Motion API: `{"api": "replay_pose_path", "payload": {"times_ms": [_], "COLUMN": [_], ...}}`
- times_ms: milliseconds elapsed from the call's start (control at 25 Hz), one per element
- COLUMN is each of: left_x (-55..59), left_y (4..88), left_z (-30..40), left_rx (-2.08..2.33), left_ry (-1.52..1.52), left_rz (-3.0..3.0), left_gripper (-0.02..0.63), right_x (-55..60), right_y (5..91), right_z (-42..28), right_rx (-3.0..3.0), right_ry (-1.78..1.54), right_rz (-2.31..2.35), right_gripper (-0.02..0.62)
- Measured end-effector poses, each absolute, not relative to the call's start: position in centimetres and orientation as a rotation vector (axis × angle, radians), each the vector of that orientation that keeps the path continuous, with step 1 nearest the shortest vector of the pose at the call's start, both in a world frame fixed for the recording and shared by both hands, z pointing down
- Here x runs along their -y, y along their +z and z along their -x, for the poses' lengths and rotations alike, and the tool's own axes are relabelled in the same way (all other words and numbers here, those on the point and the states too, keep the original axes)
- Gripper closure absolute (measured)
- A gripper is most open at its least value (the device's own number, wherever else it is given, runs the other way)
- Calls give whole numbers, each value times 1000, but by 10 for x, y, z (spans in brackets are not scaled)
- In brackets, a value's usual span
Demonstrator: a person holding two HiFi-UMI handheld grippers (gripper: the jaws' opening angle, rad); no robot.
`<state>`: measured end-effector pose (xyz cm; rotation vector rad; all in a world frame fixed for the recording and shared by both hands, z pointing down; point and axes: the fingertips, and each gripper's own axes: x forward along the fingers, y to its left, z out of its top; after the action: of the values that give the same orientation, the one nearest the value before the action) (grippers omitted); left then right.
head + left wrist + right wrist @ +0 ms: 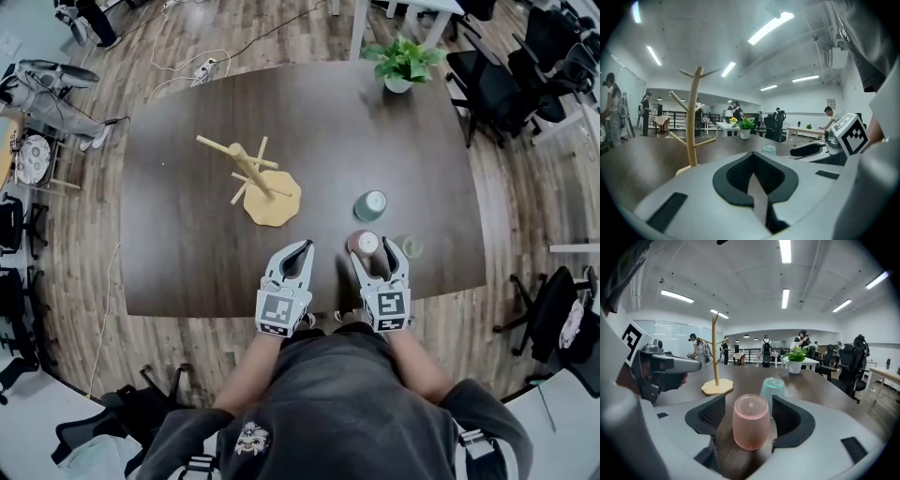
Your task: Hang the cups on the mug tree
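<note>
Closest in the head view is the person's dark grey shirt [328, 412], and just beyond it both tools reach over the near edge of the dark brown wooden table [187, 253]. The right gripper [380, 255] has its jaws spread wide on either side of a translucent pink plastic cup [751, 422]. The cup stands upside down on the table, with a gap between it and the black ribbed pads, so it is bracketed but not gripped. The left gripper [302, 251] is clenched with nothing in it, and sits beside the right one.

The step in hand looks like the first pick-up. The light wooden mug tree [255, 178] stands farther back and to the left, and its pegs are bare. The next move probably calls for closing evenly on the pink cup's rounded wall. The cup would then be lifted clear and carried to a peg. No handle shows on it, so the cup likely has to slip mouth-first over a peg.

A translucent pale green plastic cup [371, 203] also stands inverted just behind the pink one. A small clear cup-like thing [411, 247] sits just right of the right gripper, too small to read. Both inverted cups appear empty. The white pot [398, 84] at the far edge holds a leafy green plant.
</note>
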<state>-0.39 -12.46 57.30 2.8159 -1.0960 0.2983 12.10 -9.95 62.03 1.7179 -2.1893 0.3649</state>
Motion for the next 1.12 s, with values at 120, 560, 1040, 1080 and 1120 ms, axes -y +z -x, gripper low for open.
{"api": "replay_pose_path", "payload": {"times_ms": [120, 560, 1040, 1080, 1120], "left_x": [121, 120, 120, 120, 121], "left_y": [575, 586, 591, 589, 587], "left_z": [5, 9, 13, 14, 14], "left_rx": [1096, 1110, 1118, 1120, 1122], "left_ry": [310, 345, 359, 355, 351], "left_rz": [-2812, -2783, -2775, -2778, -2782], "left_gripper": [598, 598, 598, 598, 598], "right_x": [99, 105, 109, 109, 109], "right_y": [631, 677, 687, 686, 686], "right_z": [-120, -127, -130, -130, -130], "right_rx": [2172, 2099, 2090, 2092, 2093], "right_ry": [404, 546, 555, 552, 552], "right_rz": [-1715, -1697, -1686, -1685, -1684], "right_gripper": [268, 242, 252, 253, 253]}}
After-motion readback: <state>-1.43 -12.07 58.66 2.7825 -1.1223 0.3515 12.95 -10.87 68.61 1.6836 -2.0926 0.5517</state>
